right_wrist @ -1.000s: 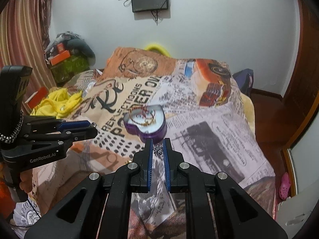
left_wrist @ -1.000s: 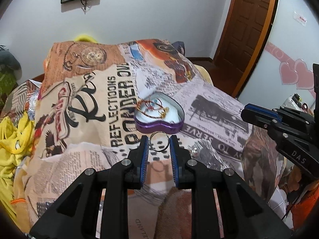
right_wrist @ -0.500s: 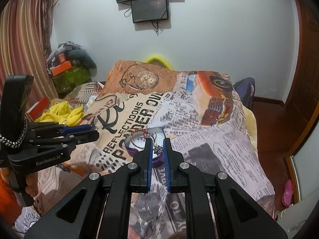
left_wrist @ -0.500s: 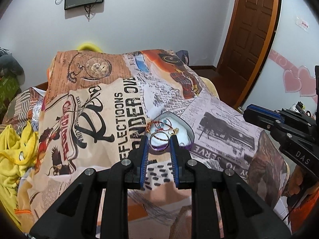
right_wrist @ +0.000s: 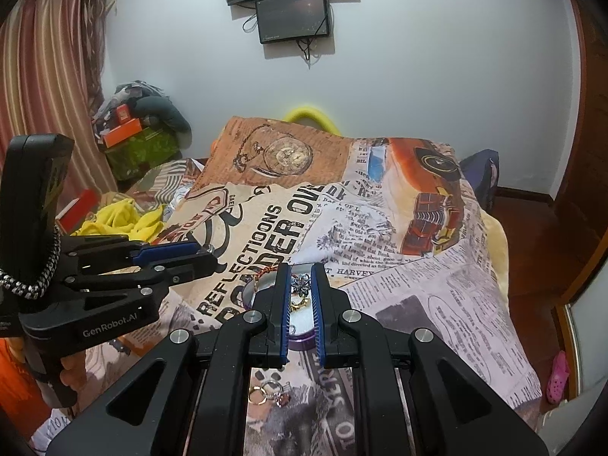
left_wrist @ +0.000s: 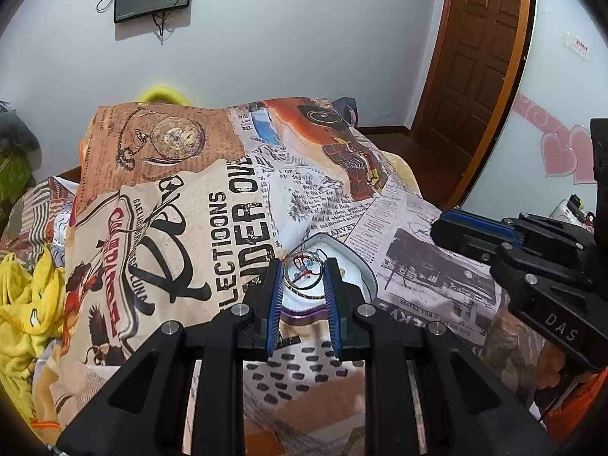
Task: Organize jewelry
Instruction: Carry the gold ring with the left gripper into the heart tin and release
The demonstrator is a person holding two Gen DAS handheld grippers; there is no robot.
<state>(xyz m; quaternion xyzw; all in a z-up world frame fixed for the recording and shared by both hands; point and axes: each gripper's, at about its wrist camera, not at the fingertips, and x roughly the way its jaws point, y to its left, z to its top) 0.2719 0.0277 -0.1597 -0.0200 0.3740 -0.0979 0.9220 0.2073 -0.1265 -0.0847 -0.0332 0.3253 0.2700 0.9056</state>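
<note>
A heart-shaped purple tin [left_wrist: 370, 285] with a white lining lies open on the printed blanket, with red cord and gold pieces inside. My left gripper [left_wrist: 303, 266] is shut on a thin silver ring [left_wrist: 303, 288], held upright over the near part of the tin. My right gripper [right_wrist: 301, 271] is shut on a small dark flower-shaped piece [right_wrist: 301, 284] above the same tin [right_wrist: 302, 338]. Each gripper shows in the other's view: the right gripper [left_wrist: 437, 224] to the right of the tin, the left gripper [right_wrist: 205, 256] to its left.
Several loose rings [right_wrist: 268, 393] lie on the blanket [left_wrist: 152, 247] under my right gripper. Yellow cloth [left_wrist: 22, 296] is bunched at the bed's left side. Boxes and clothes [right_wrist: 140, 140] pile by the curtain, and a wooden door [left_wrist: 478, 49] stands at the right.
Both grippers moved forward over the blanket with their pieces still held. The tin, earlier ahead of the fingertips, now lies directly under them.
</note>
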